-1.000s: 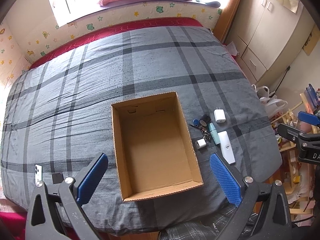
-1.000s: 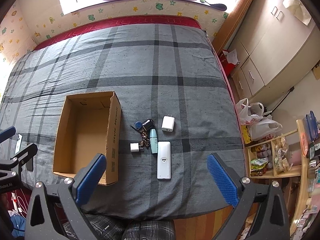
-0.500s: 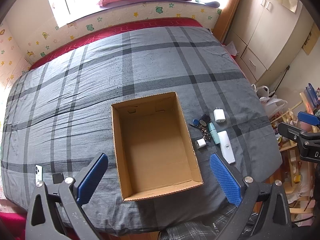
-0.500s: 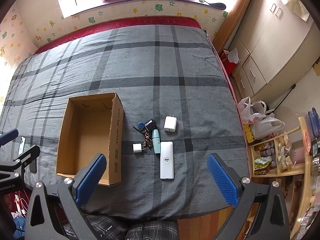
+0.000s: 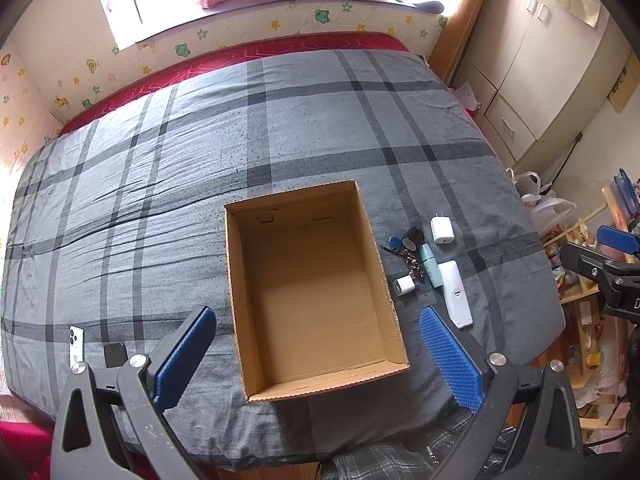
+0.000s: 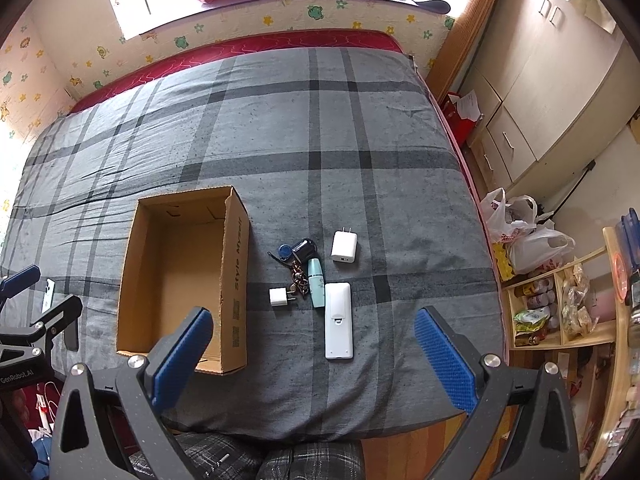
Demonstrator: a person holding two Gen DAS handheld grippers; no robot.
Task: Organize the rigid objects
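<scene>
A small cluster of hard objects lies on a bed with a grey checked cover (image 6: 360,128): a long white remote control (image 6: 339,321), a pale green tube (image 6: 316,282) touching its upper left edge, a small white plug (image 6: 279,297), a larger white charger (image 6: 344,247) set slightly apart, and a bunch of keys (image 6: 298,274) with a blue fob (image 6: 285,251) and a black fob (image 6: 304,248). Just to the left of them sits an open cardboard box (image 5: 306,280), and nothing is inside it. Judging by this, the tidying has not begun: every item is yet to go into the box. The right gripper (image 6: 314,354) hovers above the near edge of the bed, over the cluster, its blue pads spread wide and holding nothing. The left gripper (image 5: 318,354) hangs above the box, equally wide and empty. Two phones (image 5: 76,346) lie at the bed's far left edge.
</scene>
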